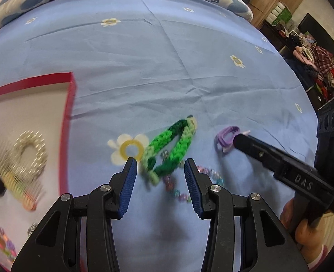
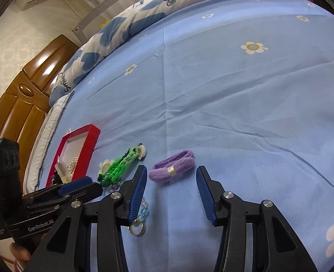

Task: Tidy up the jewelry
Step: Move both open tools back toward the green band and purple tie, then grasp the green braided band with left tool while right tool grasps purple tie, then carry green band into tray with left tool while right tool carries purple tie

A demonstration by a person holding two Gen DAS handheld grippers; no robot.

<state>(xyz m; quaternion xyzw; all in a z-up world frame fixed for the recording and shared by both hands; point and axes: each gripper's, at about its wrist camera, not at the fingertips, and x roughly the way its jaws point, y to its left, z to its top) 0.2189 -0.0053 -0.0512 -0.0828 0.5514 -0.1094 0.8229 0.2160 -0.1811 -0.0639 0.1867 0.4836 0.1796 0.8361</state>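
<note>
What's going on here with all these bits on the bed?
A person is tidying jewelry on a blue bedsheet with a gripper in each hand. The left gripper hangs open over a green braided bracelet, and the right gripper hangs open in front of a purple band. Neither holds anything. A red box to the left already holds a pearl ring-shaped piece and other items. A beaded chain also lies loose on the sheet.
</note>
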